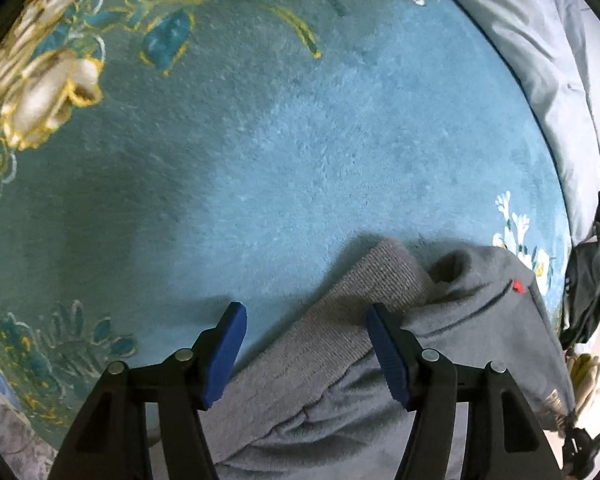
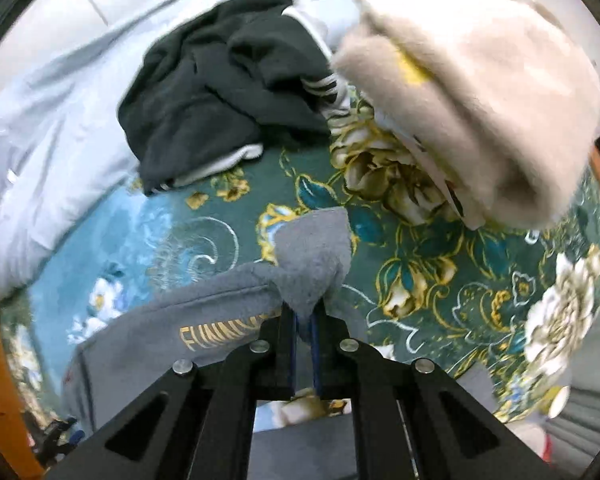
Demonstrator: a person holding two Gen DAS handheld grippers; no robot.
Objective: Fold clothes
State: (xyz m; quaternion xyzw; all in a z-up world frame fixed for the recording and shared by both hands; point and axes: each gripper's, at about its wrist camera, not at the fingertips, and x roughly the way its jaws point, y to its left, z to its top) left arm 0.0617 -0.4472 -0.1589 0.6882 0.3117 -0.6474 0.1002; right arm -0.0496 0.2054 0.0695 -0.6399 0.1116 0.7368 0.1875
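While the right tool (image 2: pixel 304 320) pinches a corner of the grey sweatshirt (image 2: pixel 220 304) shut between its pads, the left tool (image 1: pixel 304 344) hangs open over the garment's ribbed band (image 1: pixel 340 320), which runs diagonally between its spread fingers. That band lies nearest the left tool, making it the likely next grip. Soft grey fleece with gold lettering and a small red tag (image 1: pixel 518 286), the sweatshirt sprawls rumpled on a teal floral blanket (image 1: pixel 300 140), well apart from a dark garment (image 2: pixel 220 92) and a cream fleece (image 2: pixel 480 100).
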